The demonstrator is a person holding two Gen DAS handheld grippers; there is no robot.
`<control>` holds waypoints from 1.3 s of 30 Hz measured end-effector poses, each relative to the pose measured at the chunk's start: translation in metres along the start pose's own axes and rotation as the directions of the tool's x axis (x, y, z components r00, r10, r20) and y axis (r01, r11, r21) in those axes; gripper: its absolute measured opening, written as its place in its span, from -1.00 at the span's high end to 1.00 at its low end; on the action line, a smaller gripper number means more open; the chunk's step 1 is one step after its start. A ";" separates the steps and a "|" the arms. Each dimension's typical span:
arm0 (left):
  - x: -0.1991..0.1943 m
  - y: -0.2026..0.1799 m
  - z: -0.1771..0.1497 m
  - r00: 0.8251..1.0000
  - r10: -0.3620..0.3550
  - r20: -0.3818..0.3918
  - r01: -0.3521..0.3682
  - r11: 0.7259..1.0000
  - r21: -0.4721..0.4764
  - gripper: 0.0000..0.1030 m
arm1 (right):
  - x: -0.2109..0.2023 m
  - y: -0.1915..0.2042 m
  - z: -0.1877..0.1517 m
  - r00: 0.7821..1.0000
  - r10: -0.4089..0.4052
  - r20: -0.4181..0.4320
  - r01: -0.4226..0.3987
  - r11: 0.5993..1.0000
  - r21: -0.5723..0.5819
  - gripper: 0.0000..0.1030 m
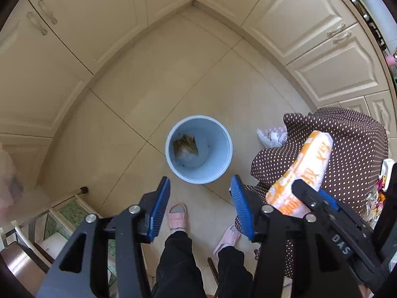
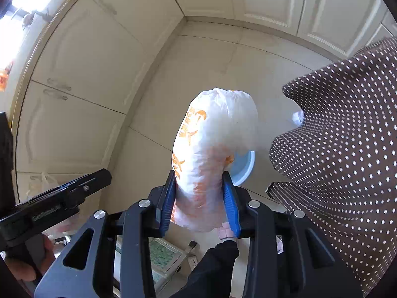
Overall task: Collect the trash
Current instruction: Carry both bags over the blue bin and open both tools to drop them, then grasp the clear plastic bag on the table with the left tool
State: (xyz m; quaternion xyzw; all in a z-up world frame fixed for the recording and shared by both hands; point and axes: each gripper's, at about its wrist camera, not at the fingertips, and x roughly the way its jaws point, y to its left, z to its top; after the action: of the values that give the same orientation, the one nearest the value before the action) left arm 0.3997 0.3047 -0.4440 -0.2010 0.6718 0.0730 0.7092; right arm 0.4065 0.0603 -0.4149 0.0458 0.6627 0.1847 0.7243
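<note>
A light blue bin point(image 1: 198, 175) stands on the tiled floor, with a brown wrapper point(image 1: 186, 145) and some clear plastic lying in its bottom. My left gripper point(image 1: 199, 181) hangs above the bin's near rim, pointing down. It is open and nothing is between its blue pads point(image 1: 161, 198). My right gripper point(image 2: 199, 173) is shut on a puffed white plastic bag with orange print point(image 2: 215, 134). That bag hides most of the bin point(image 2: 245, 166) in the right wrist view. In the left wrist view the bag point(image 1: 307, 164) hangs to the right of the bin, over a dotted cloth.
A brown cloth with white dots point(image 1: 347, 149) hangs at the right, close to the bin. A crumpled white wrapper point(image 1: 270, 136) lies on the floor by its edge. Cream cabinets point(image 1: 62, 62) wall in the corner. The person's pink slippers point(image 1: 177, 214) stand just before the bin.
</note>
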 end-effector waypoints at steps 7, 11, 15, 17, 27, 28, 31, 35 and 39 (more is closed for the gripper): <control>-0.031 0.011 0.003 0.999 -0.019 0.047 0.021 0.999 -0.028 0.01 | -0.006 0.017 0.007 0.999 0.019 0.030 -0.019 1.000 -0.016 0.22; -0.047 0.011 0.002 0.997 -0.029 0.069 0.031 0.999 -0.028 0.01 | -0.016 0.024 0.011 0.998 0.022 0.054 -0.021 1.000 -0.016 0.07; -0.061 0.000 -0.002 0.995 -0.040 0.092 0.042 0.999 -0.019 0.01 | -0.034 0.023 0.011 0.996 0.026 0.084 -0.025 1.000 -0.016 0.05; -0.069 -0.010 -0.006 0.994 -0.045 0.102 0.046 0.999 -0.005 0.01 | -0.049 0.016 0.008 0.994 0.024 0.107 -0.024 1.000 -0.008 0.05; -0.093 -0.138 -0.044 0.986 -0.130 0.108 0.107 0.974 0.202 -0.01 | -0.161 -0.077 -0.016 0.948 -0.052 0.314 0.029 0.997 0.075 0.00; -0.094 -0.165 -0.052 0.984 -0.146 0.103 0.117 0.963 0.243 -0.04 | -0.173 -0.092 -0.020 0.941 -0.068 0.332 0.041 0.995 0.087 -0.01; -0.089 -0.216 -0.074 0.981 -0.174 0.087 0.138 0.938 0.319 -0.08 | -0.205 -0.132 -0.034 0.921 -0.112 0.374 0.073 0.990 0.117 -0.04; -0.071 -0.289 -0.103 0.982 -0.184 0.048 0.149 0.902 0.406 -0.10 | -0.236 -0.195 -0.059 0.905 -0.175 0.387 0.116 0.978 0.172 -0.08; -0.049 -0.337 -0.125 0.988 -0.151 0.035 0.119 0.881 0.459 -0.10 | -0.243 -0.254 -0.082 0.911 -0.203 0.358 0.120 0.963 0.240 -0.09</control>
State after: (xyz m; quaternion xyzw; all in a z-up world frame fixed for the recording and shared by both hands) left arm 0.4059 -0.0409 -0.3345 -0.0729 0.6295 -0.1290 0.7628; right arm 0.3655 -0.2698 -0.2740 0.1025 0.5274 0.0396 0.8425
